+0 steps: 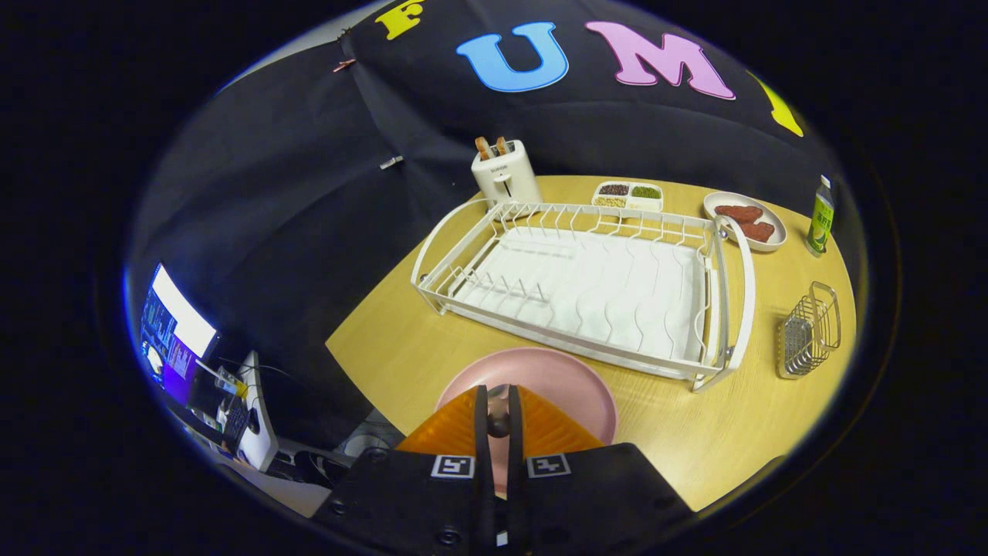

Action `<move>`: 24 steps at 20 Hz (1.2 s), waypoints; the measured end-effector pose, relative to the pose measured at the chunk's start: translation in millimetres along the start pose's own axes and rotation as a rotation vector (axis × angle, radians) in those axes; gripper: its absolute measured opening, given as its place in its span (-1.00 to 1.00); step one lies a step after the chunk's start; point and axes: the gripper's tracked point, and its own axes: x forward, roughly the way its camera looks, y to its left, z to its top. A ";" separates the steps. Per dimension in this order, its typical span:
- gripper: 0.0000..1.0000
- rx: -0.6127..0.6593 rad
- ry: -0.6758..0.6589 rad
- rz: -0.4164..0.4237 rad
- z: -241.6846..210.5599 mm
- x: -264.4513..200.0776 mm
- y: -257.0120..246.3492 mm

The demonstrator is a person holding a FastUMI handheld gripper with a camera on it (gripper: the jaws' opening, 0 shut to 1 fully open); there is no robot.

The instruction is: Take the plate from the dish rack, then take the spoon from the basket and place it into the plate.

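Gripper view is showing my tongs [498,417] pinching the spoon [499,408] narrowly over the pink plate [556,378], just before the dish rack [587,278], basket [809,332] beside it, so I am lowering gently before releasing.

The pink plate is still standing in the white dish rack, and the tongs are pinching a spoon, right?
Not quite. In the gripper view the pink plate lies on the table in front of the white dish rack, not in it. The tongs do pinch what looks like the spoon.
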 end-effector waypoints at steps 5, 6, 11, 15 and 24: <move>-0.80 0.027 0.018 0.004 -6.9 -0.5 -9.0; -0.79 0.021 0.033 -0.005 -11.2 -1.3 -12.5; -0.58 0.005 0.096 -0.087 -34.5 2.0 -35.5; -0.27 0.010 0.114 -0.122 -39.5 3.9 -47.2; 0.93 0.017 0.039 -0.181 -17.8 -17.1 -63.0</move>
